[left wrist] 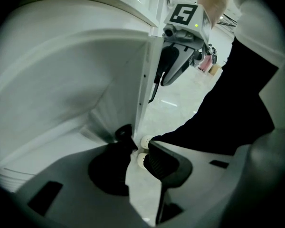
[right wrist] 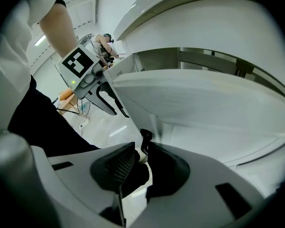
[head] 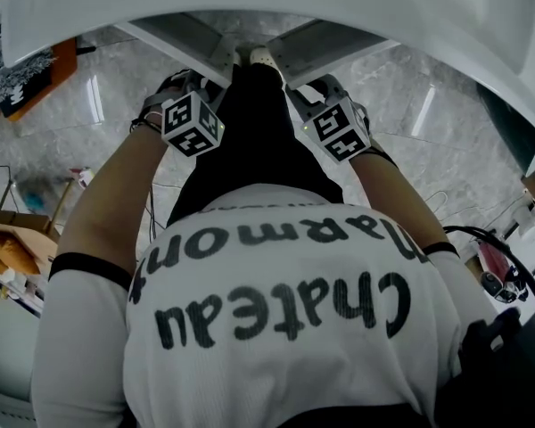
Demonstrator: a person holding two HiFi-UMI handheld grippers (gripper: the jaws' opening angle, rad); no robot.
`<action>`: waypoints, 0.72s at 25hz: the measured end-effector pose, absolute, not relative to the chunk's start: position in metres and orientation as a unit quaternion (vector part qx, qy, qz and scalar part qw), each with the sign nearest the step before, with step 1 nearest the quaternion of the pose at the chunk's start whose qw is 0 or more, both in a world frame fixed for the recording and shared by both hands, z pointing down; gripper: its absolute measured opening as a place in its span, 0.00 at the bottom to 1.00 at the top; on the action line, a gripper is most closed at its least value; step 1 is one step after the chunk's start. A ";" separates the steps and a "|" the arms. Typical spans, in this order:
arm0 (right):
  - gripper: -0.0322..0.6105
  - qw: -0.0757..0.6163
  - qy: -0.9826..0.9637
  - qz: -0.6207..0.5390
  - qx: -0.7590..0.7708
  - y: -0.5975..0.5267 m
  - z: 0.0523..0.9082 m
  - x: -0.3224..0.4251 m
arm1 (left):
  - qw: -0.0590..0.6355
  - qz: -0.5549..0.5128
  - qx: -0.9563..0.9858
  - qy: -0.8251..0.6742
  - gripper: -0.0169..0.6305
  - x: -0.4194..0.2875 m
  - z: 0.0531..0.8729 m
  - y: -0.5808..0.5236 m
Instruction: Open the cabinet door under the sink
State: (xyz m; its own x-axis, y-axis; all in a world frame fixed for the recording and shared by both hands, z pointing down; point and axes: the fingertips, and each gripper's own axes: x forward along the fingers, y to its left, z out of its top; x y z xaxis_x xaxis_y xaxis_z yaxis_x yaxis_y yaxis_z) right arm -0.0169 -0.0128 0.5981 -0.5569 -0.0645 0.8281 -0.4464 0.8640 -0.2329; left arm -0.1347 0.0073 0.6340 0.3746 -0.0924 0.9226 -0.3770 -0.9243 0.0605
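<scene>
Two white cabinet doors stand swung out under the basin: the left door [head: 174,41] and the right door [head: 328,47]. My left gripper [left wrist: 140,147] is at the free edge of the left door [left wrist: 143,80]. Its small black knob [left wrist: 124,133] sits against the tip of the left finger [left wrist: 109,170], and floor shows in the gap between the jaws. My right gripper [right wrist: 142,152] is at the right door [right wrist: 199,94], whose black knob [right wrist: 145,137] lies right at its fingertips; contact there is unclear. Both marker cubes [head: 193,123] [head: 339,130] show in the head view.
The white basin rim [head: 428,25] overhangs both doors. My legs and light shoes [head: 250,57] stand between the doors on a grey marble floor [head: 89,105]. Boxes and cables [head: 9,239] lie at the left, more cables [head: 490,239] at the right.
</scene>
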 end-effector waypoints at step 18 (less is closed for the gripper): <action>0.16 0.490 -0.839 0.193 0.138 0.010 0.605 0.004 | 0.078 0.573 0.810 -0.093 0.18 -0.161 0.640 0.035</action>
